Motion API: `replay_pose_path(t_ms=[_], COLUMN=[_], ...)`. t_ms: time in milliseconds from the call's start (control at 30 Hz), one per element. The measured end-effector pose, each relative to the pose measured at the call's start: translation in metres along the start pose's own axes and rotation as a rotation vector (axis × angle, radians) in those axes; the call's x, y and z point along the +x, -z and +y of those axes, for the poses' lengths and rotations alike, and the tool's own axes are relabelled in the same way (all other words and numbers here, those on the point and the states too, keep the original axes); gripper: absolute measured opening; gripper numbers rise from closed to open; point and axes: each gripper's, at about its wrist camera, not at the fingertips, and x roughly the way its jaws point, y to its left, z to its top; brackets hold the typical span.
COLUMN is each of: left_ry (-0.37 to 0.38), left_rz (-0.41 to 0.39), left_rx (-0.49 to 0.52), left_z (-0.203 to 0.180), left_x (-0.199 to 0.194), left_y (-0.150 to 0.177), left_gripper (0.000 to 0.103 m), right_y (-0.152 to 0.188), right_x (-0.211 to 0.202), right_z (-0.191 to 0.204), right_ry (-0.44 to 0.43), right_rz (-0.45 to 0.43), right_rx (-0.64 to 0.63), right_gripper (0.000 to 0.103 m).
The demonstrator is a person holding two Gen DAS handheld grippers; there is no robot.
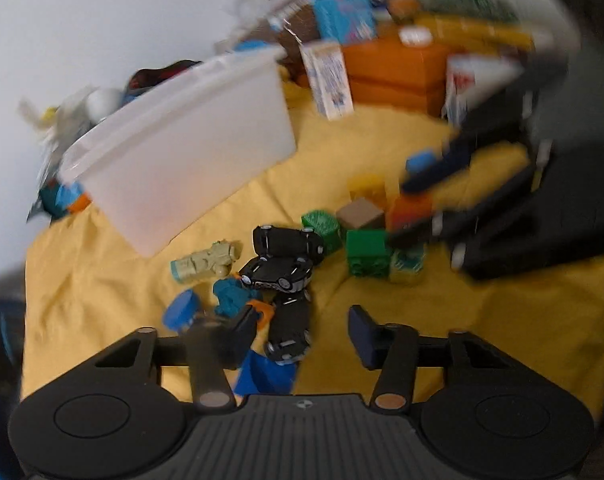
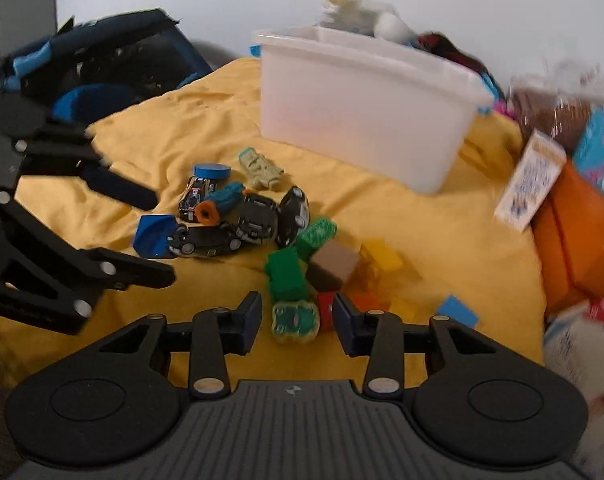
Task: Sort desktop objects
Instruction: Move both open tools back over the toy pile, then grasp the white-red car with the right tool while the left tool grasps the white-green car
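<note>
On the yellow cloth (image 1: 381, 144) lies a heap of black toy cars (image 1: 280, 272) beside a pile of building blocks (image 2: 290, 276). My left gripper (image 1: 303, 332) stands open over one black car (image 1: 290, 336), which lies between the fingers with neither pad touching it. The left gripper (image 2: 164, 238) also shows at the left of the right wrist view. My right gripper (image 2: 298, 320) is open around a yellow block with a green face (image 2: 296, 320), with gaps on both sides. A white plastic bin (image 2: 361, 108) stands behind the toys.
A pale green figure (image 2: 262, 170), a blue disc (image 2: 212, 171) and a teal-and-orange toy (image 2: 222, 200) lie among the cars. Orange boxes (image 2: 581, 240) and a small carton (image 2: 529, 184) stand at the right. Plush toys (image 2: 365, 16) sit behind the bin, and a dark bag (image 2: 122, 64) lies at the left.
</note>
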Motion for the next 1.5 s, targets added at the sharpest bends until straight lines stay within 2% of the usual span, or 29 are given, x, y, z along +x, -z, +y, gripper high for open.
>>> replay_pose_path(t_ms=[33, 133, 200, 300, 333, 467, 533, 600, 667, 733, 800, 933, 967, 1033, 1167, 1233, 1267, 1400, 1433, 1467, 1500], left_ry=[-0.005, -0.028, -0.010, 0.034, 0.056, 0.218, 0.276, 0.297, 0.314, 0.358, 0.391, 0.447, 0.466, 0.499, 0.547, 0.544, 0.517, 0.370, 0.339, 0.304, 0.283], left_rz=[0.023, 0.079, 0.073, 0.083, 0.085, 0.070, 0.077, 0.100, 0.116, 0.130, 0.125, 0.110, 0.100, 0.090, 0.088, 0.102, 0.119, 0.134, 0.131, 0.130, 0.134], left_rx=[0.034, 0.094, 0.066, -0.029, -0.079, -0.383, -0.445, -0.463, -0.494, -0.571, -0.621, -0.667, -0.671, -0.674, -0.699, -0.699, -0.687, -0.569, -0.542, -0.507, -0.480], left_z=[-0.001, -0.001, 0.006, 0.016, 0.020, 0.035, 0.031, 0.027, 0.027, 0.032, 0.035, 0.039, 0.039, 0.038, 0.037, 0.034, 0.033, 0.024, 0.022, 0.019, 0.019], left_x=[0.009, 0.035, 0.037, 0.031, 0.026, -0.015, -0.032, -0.039, -0.039, -0.034, -0.034, -0.031, -0.031, -0.028, -0.020, -0.014, -0.010, -0.019, -0.022, -0.027, -0.027], left_y=[-0.001, 0.000, 0.000, 0.004, 0.007, 0.028, 0.041, 0.052, 0.065, 0.076, 0.083, 0.082, 0.081, 0.077, 0.072, 0.070, 0.068, 0.055, 0.053, 0.050, 0.048], left_gripper=[0.033, 0.032, 0.029, 0.025, 0.020, 0.020, 0.020, 0.020, 0.020, 0.020, 0.020, 0.020, 0.020, 0.020, 0.020, 0.021, 0.022, 0.045, 0.051, 0.051, 0.051], right_y=[-0.004, -0.010, -0.014, -0.017, -0.019, -0.034, -0.045, -0.053, -0.057, -0.059, -0.057, -0.048, -0.047, -0.045, -0.027, -0.011, -0.003, 0.034, 0.039, 0.043, 0.045], right_x=[0.001, -0.004, -0.006, -0.002, 0.000, 0.016, 0.030, 0.048, 0.064, 0.078, 0.087, 0.089, 0.085, 0.070, 0.022, 0.005, -0.001, -0.006, -0.003, -0.002, -0.003], right_z=[0.000, -0.005, -0.008, -0.005, -0.004, 0.008, 0.016, 0.022, 0.025, 0.029, 0.039, 0.056, 0.053, 0.039, 0.014, 0.001, -0.005, -0.030, -0.031, -0.032, -0.031], right_ry=[0.017, 0.040, 0.044, 0.024, 0.012, -0.033, -0.052, -0.080, -0.108, -0.134, -0.123, 0.015, 0.002, -0.076, -0.169, -0.205, -0.225, -0.366, -0.364, -0.346, -0.325], right_rz=[-0.005, -0.037, -0.051, -0.047, -0.044, -0.052, -0.041, -0.006, 0.046, 0.089, 0.113, 0.097, 0.106, 0.115, 0.124, 0.154, 0.169, 0.209, 0.216, 0.219, 0.221], right_rx=[-0.002, 0.046, 0.060, 0.045, 0.038, -0.008, -0.046, -0.058, -0.029, -0.001, -0.011, -0.126, -0.110, -0.038, 0.093, 0.193, 0.247, 0.493, 0.518, 0.524, 0.518], right_gripper=[0.041, 0.041, 0.042, 0.042, 0.042, 0.042, 0.041, 0.041, 0.041, 0.042, 0.043, 0.016, 0.016, 0.016, 0.016, 0.016, 0.016, 0.017, 0.017, 0.017, 0.024])
